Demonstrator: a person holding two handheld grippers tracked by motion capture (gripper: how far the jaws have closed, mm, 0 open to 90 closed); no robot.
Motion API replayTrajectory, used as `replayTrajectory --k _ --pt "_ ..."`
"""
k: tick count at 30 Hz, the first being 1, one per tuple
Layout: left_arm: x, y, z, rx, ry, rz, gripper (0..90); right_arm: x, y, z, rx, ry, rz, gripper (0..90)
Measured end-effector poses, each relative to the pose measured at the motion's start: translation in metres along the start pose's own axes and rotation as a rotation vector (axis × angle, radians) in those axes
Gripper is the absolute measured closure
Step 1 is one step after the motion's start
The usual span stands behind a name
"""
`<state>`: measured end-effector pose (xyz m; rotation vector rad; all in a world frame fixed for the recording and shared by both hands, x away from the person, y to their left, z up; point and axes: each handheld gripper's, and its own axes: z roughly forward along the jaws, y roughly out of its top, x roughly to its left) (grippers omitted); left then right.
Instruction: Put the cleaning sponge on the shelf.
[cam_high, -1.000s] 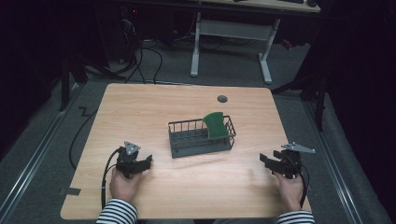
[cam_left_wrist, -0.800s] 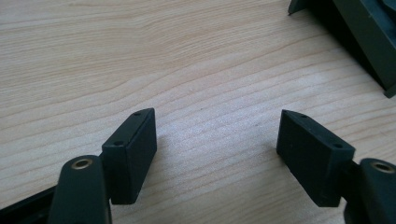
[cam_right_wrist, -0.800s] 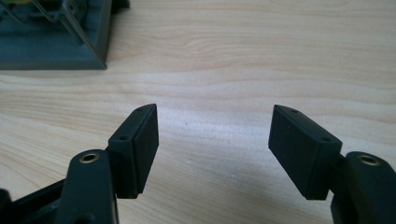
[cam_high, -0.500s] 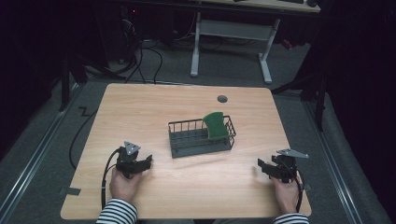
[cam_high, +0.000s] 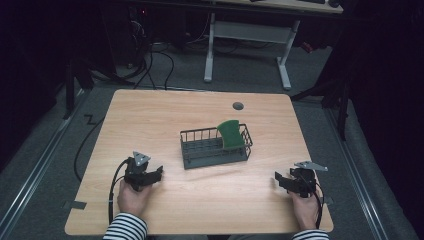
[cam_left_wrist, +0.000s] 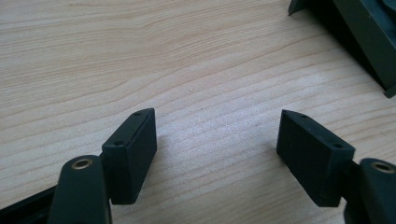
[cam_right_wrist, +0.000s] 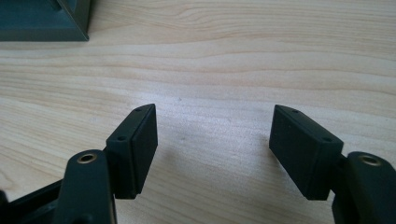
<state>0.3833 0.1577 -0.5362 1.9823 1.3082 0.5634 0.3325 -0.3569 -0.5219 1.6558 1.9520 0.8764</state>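
Note:
A dark wire rack (cam_high: 215, 147) stands near the middle of the wooden table (cam_high: 165, 115), with a green plate (cam_high: 230, 133) upright in its right end. My left gripper (cam_high: 155, 173) rests on the table at the front left, open, its jaws wide apart over bare wood (cam_left_wrist: 217, 149). A corner of the rack (cam_left_wrist: 359, 32) shows at the upper right of the left gripper view. At the front right my right gripper (cam_high: 281, 181) lies open with nothing between its jaws (cam_right_wrist: 212, 147). The rack's base (cam_right_wrist: 44, 18) sits at the upper left of the right gripper view.
A round grey cable port (cam_high: 238, 105) is set in the table near its far edge. A black cable (cam_high: 116, 187) trails from the left gripper. Beyond the table stand a white desk frame (cam_high: 250, 40) and floor cables (cam_high: 165, 55).
The right hand has drawn its gripper back toward the front edge and slightly left. The left gripper has stayed put.

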Motion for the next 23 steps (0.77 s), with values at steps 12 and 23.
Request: replayTrajectory --k 12,23 --pt "-0.0001 -0.0001 0.0000 -0.001 0.002 -0.001 29.2 0.0086 -0.0088 0.0037 -0.024 -0.057 -0.076 30.8" --pt "-0.0004 -0.0003 -0.0002 0.000 0.004 -0.001 29.1 0.0096 -0.0097 0.0032 -0.025 -0.066 -0.063 29.4"
